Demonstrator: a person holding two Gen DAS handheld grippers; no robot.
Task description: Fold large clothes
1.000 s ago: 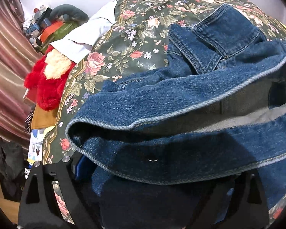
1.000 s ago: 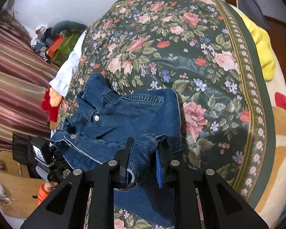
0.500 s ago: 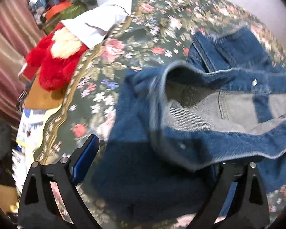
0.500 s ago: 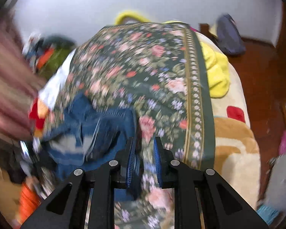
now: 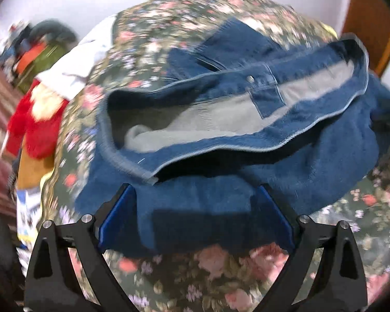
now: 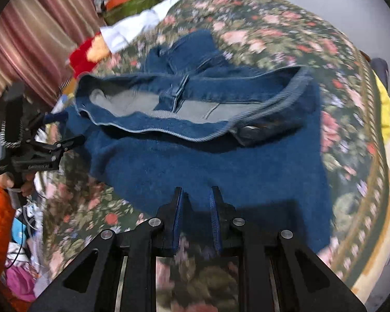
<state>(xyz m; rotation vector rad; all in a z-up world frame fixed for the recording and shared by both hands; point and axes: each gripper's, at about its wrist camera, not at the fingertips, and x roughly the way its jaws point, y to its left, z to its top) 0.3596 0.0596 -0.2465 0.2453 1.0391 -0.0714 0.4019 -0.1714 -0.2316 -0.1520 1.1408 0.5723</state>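
Both tongs sit at the near hem of the denim jacket (image 6: 208,161), which lies spread on the floral bedspread (image 6: 351,83). Left gripper (image 5: 195,208) is spread wide, cloth lying loose between its fingers. Right gripper (image 6: 195,208) is nearly pressed together; whether it pinches denim I cannot tell. The collar gapes at twelve o'clock, grey lining showing. To fold cleanly, I would judge, pinch both hem corners firmly, lift together and carry them evenly toward twelve o'clock.

Blue denim jacket (image 6: 208,161), floral green bedspread (image 6: 286,26)
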